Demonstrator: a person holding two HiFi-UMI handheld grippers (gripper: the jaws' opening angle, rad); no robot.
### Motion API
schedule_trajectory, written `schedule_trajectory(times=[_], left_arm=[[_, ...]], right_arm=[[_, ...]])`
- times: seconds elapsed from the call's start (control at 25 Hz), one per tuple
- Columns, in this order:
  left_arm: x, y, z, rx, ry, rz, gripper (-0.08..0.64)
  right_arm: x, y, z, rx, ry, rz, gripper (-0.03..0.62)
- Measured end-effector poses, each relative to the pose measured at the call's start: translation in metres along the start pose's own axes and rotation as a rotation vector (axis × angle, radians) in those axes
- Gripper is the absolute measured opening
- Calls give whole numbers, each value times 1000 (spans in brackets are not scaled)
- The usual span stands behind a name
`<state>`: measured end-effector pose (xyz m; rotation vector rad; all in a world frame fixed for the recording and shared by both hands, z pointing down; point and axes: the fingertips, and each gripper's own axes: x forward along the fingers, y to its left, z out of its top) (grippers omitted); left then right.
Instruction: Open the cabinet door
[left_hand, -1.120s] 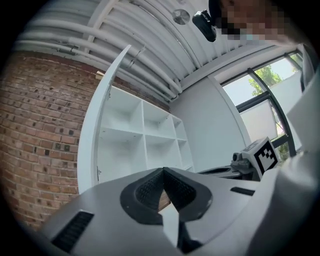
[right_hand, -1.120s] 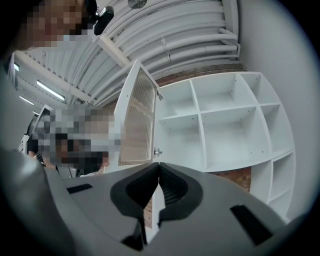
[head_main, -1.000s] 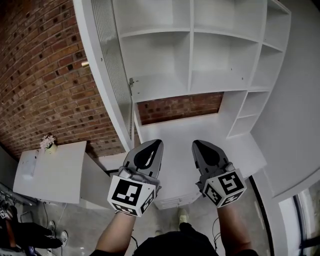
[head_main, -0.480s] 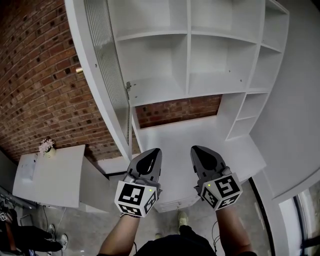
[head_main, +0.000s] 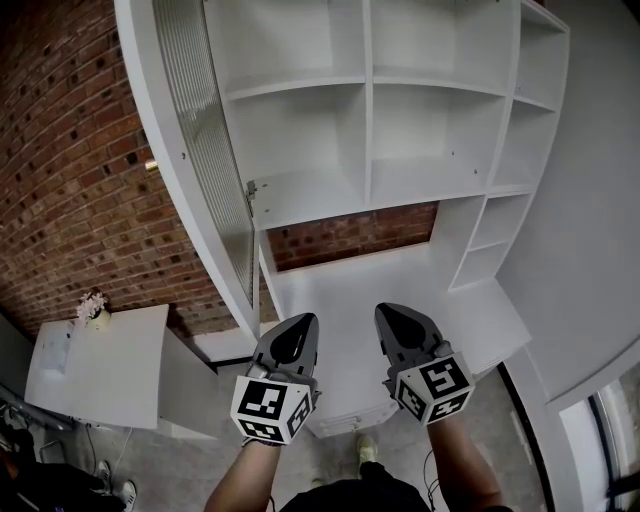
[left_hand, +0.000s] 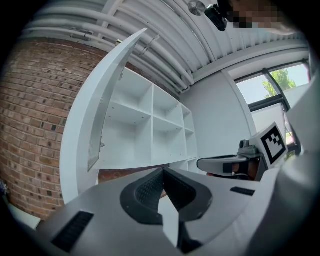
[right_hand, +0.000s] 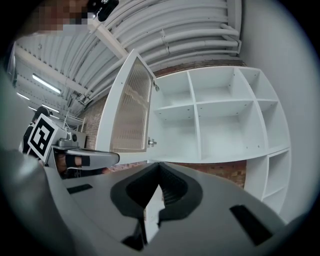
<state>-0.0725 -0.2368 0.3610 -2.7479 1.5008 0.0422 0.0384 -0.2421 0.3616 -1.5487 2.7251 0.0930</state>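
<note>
Cabinet door (head_main: 200, 150) (open) well beyond left gripper (head_main: 303, 322) and right gripper (head_main: 386, 311); both closed, empty.

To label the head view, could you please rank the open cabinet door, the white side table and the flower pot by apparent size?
Largest: cabinet door.
Middle: white side table.
Smallest: flower pot, tiny on that table.
The table sits farther from the camera, so true sizes stay unsure.

Open cabinet door (head_main: 205, 150) beside brick wall (head_main: 70, 150)
</note>
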Motion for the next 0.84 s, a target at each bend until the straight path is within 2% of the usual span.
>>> schedule_trajectory(times=[0.84], left_arm=[[4,7,-6,-5,-3,16,6]], right_arm=[[8,-4,-3,-7,-2,5,3]])
